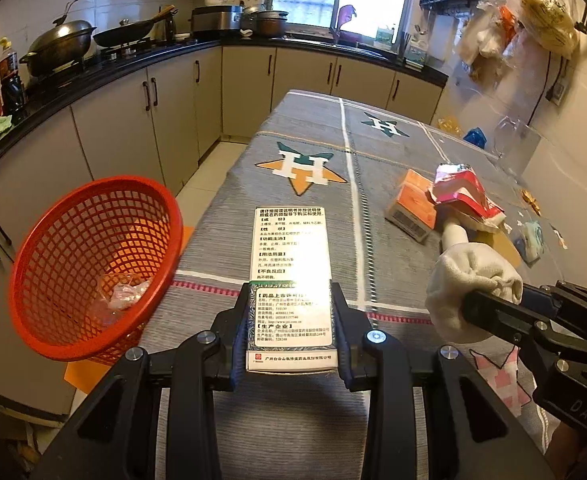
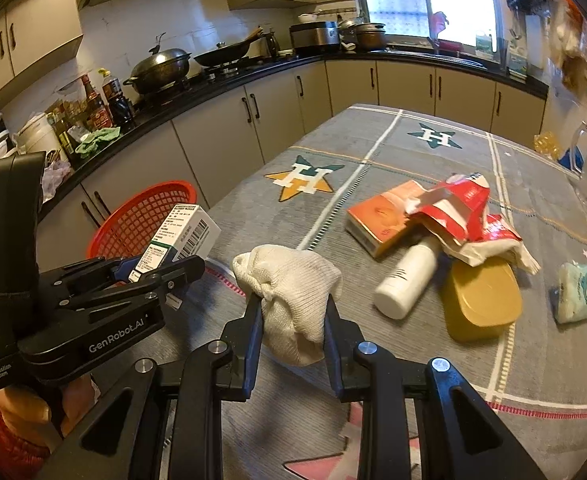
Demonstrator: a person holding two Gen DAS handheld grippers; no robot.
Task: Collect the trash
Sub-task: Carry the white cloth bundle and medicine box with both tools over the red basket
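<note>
A: What does the left gripper [image 1: 291, 320] have?

B: A white medicine box [image 1: 291, 280], clamped between its jaws at the bottom centre of the left wrist view. The box points up the frame over the grey tablecloth [image 1: 293, 420].

A: And the right gripper [image 2: 291, 320]?

B: Closed on a bunched white cloth [image 2: 293, 292], low in the middle of the right wrist view.

A: Where is the bin?

B: A red mesh basket [image 1: 53, 320] sits at the left of the left view, beside the table edge, tilted toward us, with a crumpled clear wrapper [image 1: 123, 296] inside.

A: What is on the table?

B: Right of centre in the right view there is a heap: an orange box [image 2: 377, 220], a torn red packet [image 2: 465, 208] over it, a white bottle [image 2: 407, 280] lying down and a gold tub [image 2: 481, 304] touching it. A pale wipes pack [image 2: 577, 292] lies apart at the right edge.
</note>
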